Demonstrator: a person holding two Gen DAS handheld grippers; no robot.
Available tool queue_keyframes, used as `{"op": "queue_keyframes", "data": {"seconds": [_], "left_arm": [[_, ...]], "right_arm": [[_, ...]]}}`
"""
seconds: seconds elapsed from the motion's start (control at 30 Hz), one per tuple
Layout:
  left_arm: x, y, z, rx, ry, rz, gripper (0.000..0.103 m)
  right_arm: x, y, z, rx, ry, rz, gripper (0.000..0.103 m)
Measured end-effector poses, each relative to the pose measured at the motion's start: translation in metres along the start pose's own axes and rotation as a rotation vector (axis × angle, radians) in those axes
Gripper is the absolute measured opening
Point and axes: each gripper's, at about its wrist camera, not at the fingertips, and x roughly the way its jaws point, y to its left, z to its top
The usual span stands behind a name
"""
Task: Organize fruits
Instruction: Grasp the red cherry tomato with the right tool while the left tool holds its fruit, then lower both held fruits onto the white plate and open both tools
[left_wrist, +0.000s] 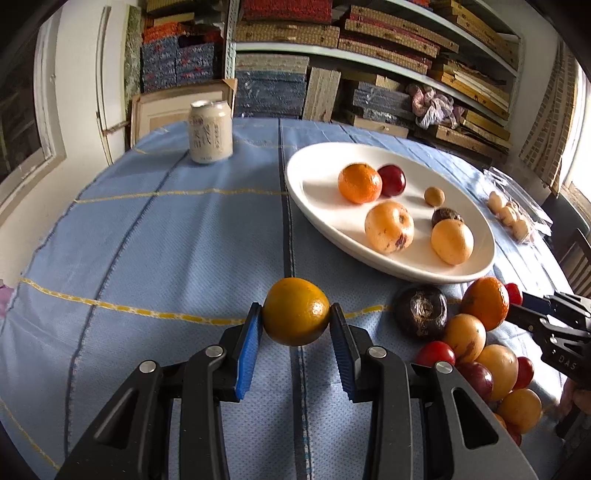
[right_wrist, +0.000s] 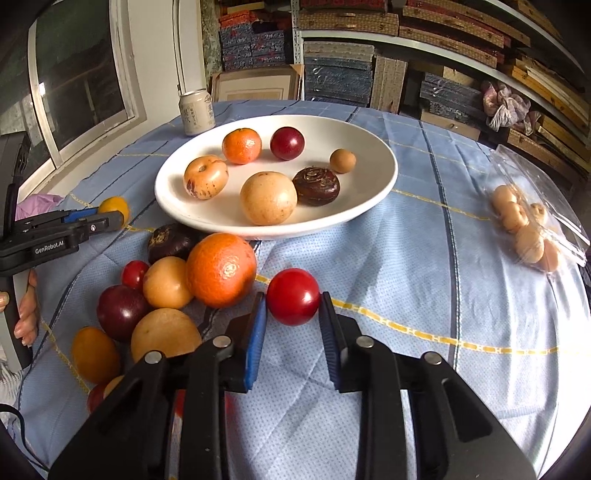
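In the left wrist view, the left tongs (left_wrist: 296, 320) pinched a yellow-orange citrus fruit (left_wrist: 296, 311) between their blue pads, above the blue checked cloth of the worktop (left_wrist: 166, 240). Beyond them a white oval plate (left_wrist: 321, 206) carried six fruits: a mandarin (left_wrist: 359, 183), a dark red plum (left_wrist: 391, 180), a small brown round fruit (left_wrist: 434, 196), a dark brown chestnut-like one (left_wrist: 446, 216) and two pale yellow-orange fruits (left_wrist: 389, 227). A loose heap of fruit (left_wrist: 476, 343) lay on the cloth to the right, just beside the plate, with the right tongs (left_wrist: 517, 297) reaching in at its far side, the letters "DAS" readable on their black body. A pale drink can (left_wrist: 211, 131) stood upright at the far side of the cloth; its print was too blurred to read. In the right wrist view, the right tongs (right_wrist: 293, 300) were pressed onto a small shiny red fruit (right_wrist: 293, 296), holding it by both blue pads just right of a large orange (right_wrist: 221, 269) at the edge of the heap. The left tongs (right_wrist: 110, 212) showed at the left edge, marked "GenRobot.AI", with the yellow citrus in their tips and a hand (right_wrist: 26, 317) on the grip below. The plate sat behind the heap, and a clear plastic bag of pale round fruits (right_wrist: 524, 229) lay well apart on the right. The can bore vertical characters that I could not make out.
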Motion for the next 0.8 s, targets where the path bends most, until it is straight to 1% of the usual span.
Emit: {"op": "queue_keyframes", "data": {"seconds": [0.1, 0.17, 0.23, 0.37, 0.4, 0.5, 0.57, 0.63, 0.7, 0.8], "left_arm": [[-0.010, 0.002, 0.001, -0.011, -0.035, 0.010, 0.037], [-0.016, 0.002, 0.004, -0.002, -0.059, 0.031, 0.037], [-0.021, 0.000, 0.009, -0.014, -0.079, 0.049, 0.037], [-0.019, -0.011, 0.031, -0.009, -0.077, 0.056, 0.037], [-0.017, -0.015, 0.041, -0.004, -0.083, 0.060, 0.037], [-0.008, -0.022, 0.059, -0.015, -0.102, 0.078, 0.037], [0.003, -0.025, 0.066, -0.037, -0.093, 0.064, 0.037], [0.016, -0.029, 0.067, -0.028, -0.077, 0.069, 0.037], [0.028, -0.032, 0.067, 0.003, -0.072, 0.094, 0.037], [0.038, -0.032, 0.070, 0.016, -0.062, 0.091, 0.037]], "right_arm": [[-0.008, -0.001, -0.003, 0.014, -0.022, -0.003, 0.028], [-0.017, -0.003, -0.002, 0.027, -0.050, -0.002, 0.028], [-0.028, -0.005, 0.003, 0.050, -0.094, 0.005, 0.028], [-0.037, -0.008, 0.023, 0.089, -0.128, 0.019, 0.028], [-0.035, -0.008, 0.032, 0.095, -0.124, 0.024, 0.028], [-0.023, -0.007, 0.056, 0.118, -0.126, 0.034, 0.028], [-0.012, -0.009, 0.068, 0.156, -0.135, 0.051, 0.028], [0.003, -0.007, 0.073, 0.155, -0.122, 0.054, 0.028], [0.015, -0.006, 0.073, 0.123, -0.099, 0.023, 0.028], [0.023, -0.014, 0.071, 0.137, -0.079, 0.013, 0.028]]}}
